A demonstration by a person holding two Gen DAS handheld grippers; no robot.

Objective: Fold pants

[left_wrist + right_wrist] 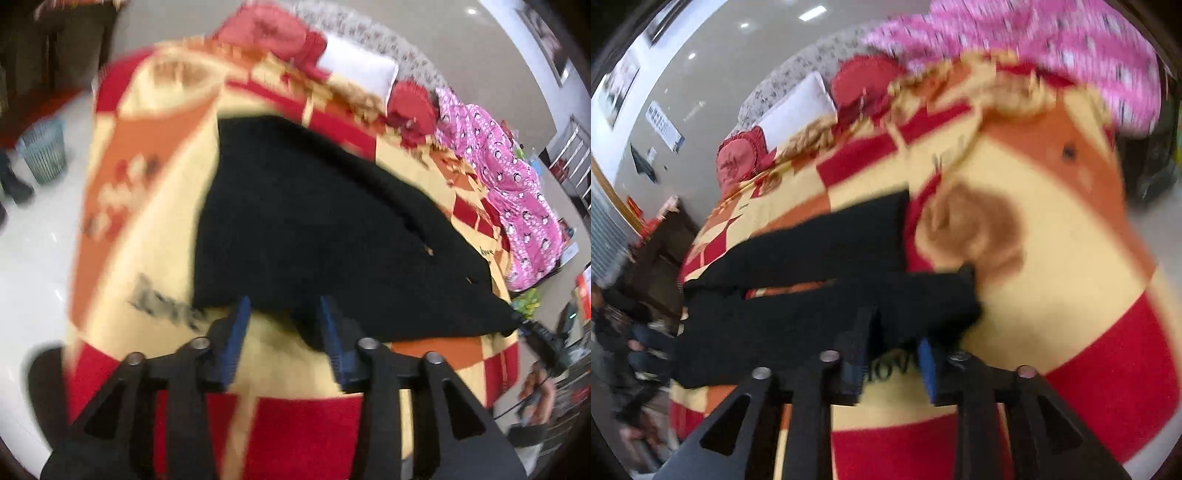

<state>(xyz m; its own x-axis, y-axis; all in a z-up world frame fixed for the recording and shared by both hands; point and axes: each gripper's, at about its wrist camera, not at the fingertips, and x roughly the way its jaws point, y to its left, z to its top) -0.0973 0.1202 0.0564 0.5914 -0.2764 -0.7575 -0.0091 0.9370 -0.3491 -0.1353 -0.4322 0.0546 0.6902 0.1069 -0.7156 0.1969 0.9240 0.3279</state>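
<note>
Black pants [314,229] lie spread on a bed with a red, orange and yellow blanket [147,206]. In the left wrist view my left gripper [284,310] is open, its blue-padded fingers at the near edge of the pants, with cloth between them. In the right wrist view the two black legs [820,258] stretch to the left. My right gripper [897,332] is open at the near leg's hem, fingers straddling the cloth edge. The right gripper also shows at the far corner of the pants in the left wrist view [532,325]. Both views are blurred.
Red cushions [273,33], a white pillow [358,70] and a pink patterned quilt [509,173] lie along the bed's far side. A blue-grey basket [44,155] stands on the shiny floor to the left. Furniture and a person sit beyond the bed [624,321].
</note>
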